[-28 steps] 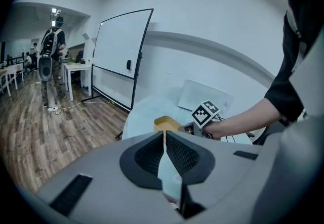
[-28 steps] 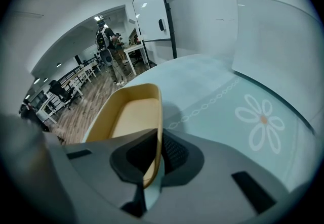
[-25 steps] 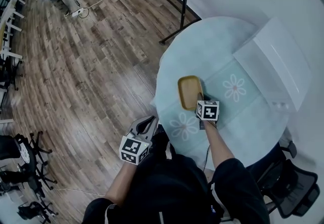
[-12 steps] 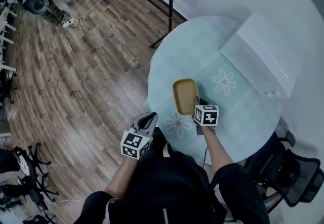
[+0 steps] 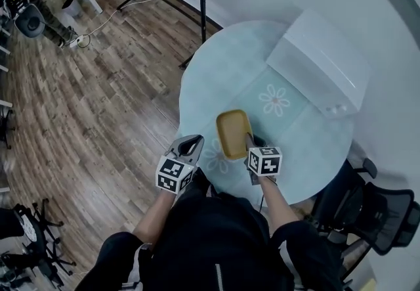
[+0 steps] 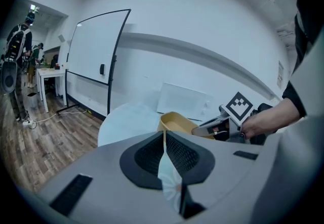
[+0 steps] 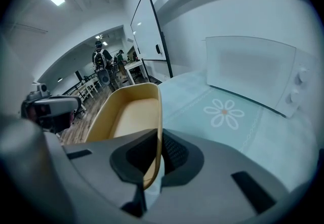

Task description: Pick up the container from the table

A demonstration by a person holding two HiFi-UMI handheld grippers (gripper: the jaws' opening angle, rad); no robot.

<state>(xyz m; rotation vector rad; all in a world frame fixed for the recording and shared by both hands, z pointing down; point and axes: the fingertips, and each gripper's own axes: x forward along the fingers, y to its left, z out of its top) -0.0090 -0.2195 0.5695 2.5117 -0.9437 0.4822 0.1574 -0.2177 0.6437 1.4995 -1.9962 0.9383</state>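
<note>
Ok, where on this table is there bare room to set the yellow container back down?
Bare patch: the pale blue tablecloth at the far left, beyond the yellow rounded plastic container. Also free: the daisy print between container and white microwave. Crowded: the near edge, where the right gripper clamps the container and the left gripper hovers.

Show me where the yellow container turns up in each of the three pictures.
Head view: container just below centre, held by the right claw.
Left gripper view: slightly right of centre, mid-height.
Right gripper view: left of centre, its wall between the claw's jaws.
Shared landmark: the white appliance behind the container in all three.
</note>
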